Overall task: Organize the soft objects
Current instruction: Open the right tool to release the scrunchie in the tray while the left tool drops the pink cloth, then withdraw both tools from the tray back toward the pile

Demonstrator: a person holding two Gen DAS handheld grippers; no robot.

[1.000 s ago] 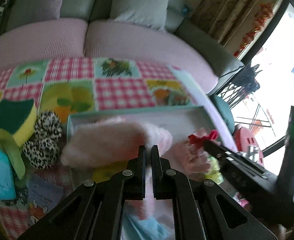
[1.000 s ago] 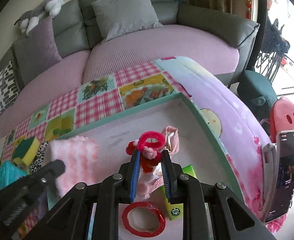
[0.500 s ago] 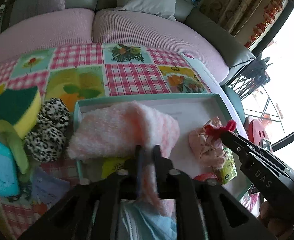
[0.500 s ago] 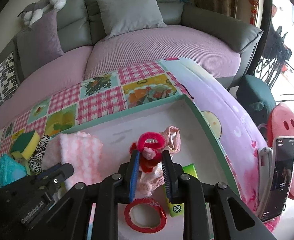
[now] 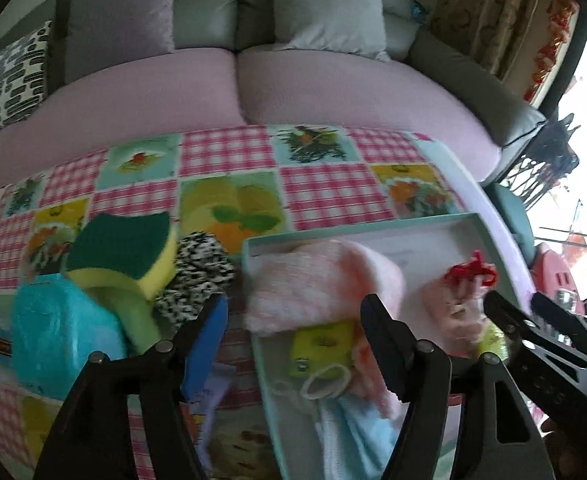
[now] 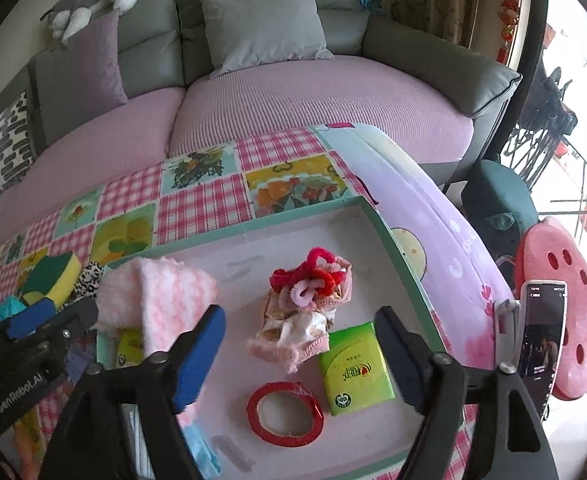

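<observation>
Both grippers opening over the teal-rimmed tray (image 6: 393,236) on the bench; nothing pinched in either.

Left gripper (image 5: 293,316): jaws spreading, released. Pink fluffy cloth (image 5: 325,280) lies in the tray's far-left part, slumped over a yellow-green packet (image 5: 321,344), its tail trailing toward the near side past a light blue cloth (image 5: 357,432). The right-hand finger sits just beside that tail; cannot tell if it touches.

Right gripper (image 6: 301,332): jaws spreading, released. Pink frilly bundle with red loops (image 6: 305,308) rests mid-tray between the fingers, free of the pads. Green tissue pack (image 6: 353,368) just right of it, red tape roll (image 6: 285,408) nearer.

Outside the tray, on the left of the bench: green-and-yellow sponge (image 5: 125,256), leopard-print scrunchie (image 5: 197,276), turquoise pouch (image 5: 61,344). Judged not yet sorted.

Risks from here:
- fluffy fibres or the red loops could snag a pad as a gripper lifts away, dragging the piece back out
- pink cloth is heaped on the packet near the tray's left rim; a nudge could tip it over the edge
- the two grippers work close together; reaching left for the sponge pile could clip the other one
- left view is motion-blurred, so contact there is hard to confirm
</observation>
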